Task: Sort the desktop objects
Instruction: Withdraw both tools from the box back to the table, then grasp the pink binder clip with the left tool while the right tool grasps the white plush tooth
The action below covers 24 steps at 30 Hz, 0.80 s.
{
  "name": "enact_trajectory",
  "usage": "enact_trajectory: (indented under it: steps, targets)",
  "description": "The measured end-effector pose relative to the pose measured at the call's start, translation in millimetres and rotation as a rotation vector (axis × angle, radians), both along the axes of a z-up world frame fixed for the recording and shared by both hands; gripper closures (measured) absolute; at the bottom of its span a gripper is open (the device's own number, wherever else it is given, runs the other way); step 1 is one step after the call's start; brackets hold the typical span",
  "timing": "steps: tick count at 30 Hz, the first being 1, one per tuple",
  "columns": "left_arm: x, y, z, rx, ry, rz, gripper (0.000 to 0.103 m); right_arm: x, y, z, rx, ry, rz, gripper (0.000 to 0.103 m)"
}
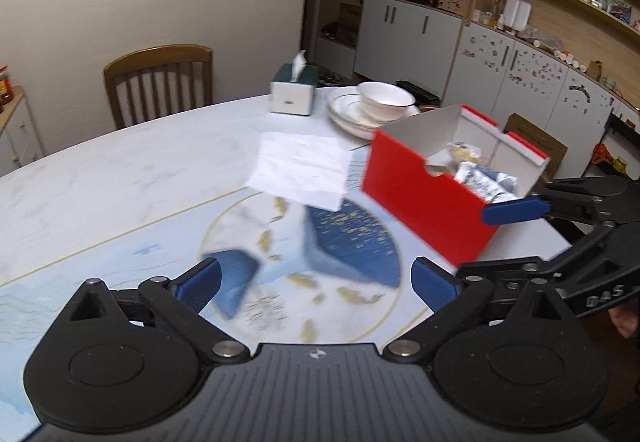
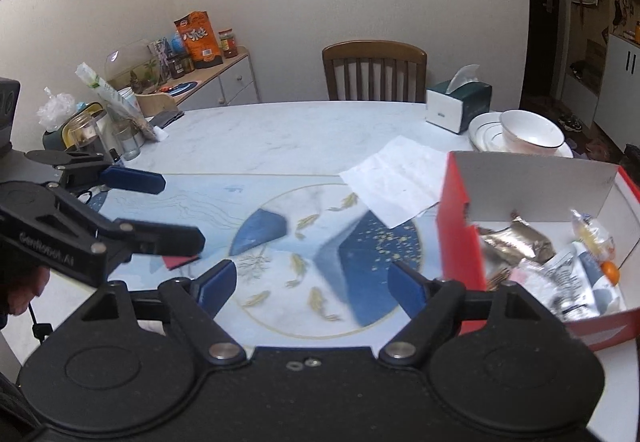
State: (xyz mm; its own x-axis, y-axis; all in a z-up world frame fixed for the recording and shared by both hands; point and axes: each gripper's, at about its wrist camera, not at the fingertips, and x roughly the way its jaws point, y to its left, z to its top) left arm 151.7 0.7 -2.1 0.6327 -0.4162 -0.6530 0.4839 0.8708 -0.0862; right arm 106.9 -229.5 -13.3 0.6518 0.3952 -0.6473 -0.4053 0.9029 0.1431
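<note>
both claws, left gripper (image 1: pixel 316 282) and right gripper (image 2: pixel 310 288), hover spread wide, holding nothing. the snack packets (image 2: pixel 516 242) already lie gathered in the red box (image 2: pixel 456 222), beside a loose paper sheet (image 2: pixel 396 178), probably next.

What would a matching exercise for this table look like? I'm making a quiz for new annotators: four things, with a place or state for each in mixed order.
Things:
1. red box
2. white bowl
3. tissue box
4. sheet of paper

Places or states:
A. lying flat on the table
B. holding snack packets
C. near the wooden chair
D. stacked on plates

Pairs: 1-B, 2-D, 3-C, 4-A
</note>
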Motion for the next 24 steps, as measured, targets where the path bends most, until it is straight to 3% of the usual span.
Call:
enact_trajectory:
  steps: [11, 24]
  targets:
    - [26, 79, -37, 0.073, 0.028, 0.136, 0.001, -15, 61, -17, -0.019, 0.025, 0.047, 0.02]
    - [47, 86, -97, 0.185, 0.075, 0.112, 0.001, -18, 131, -57, -0.093, 0.078, 0.156, 0.02]
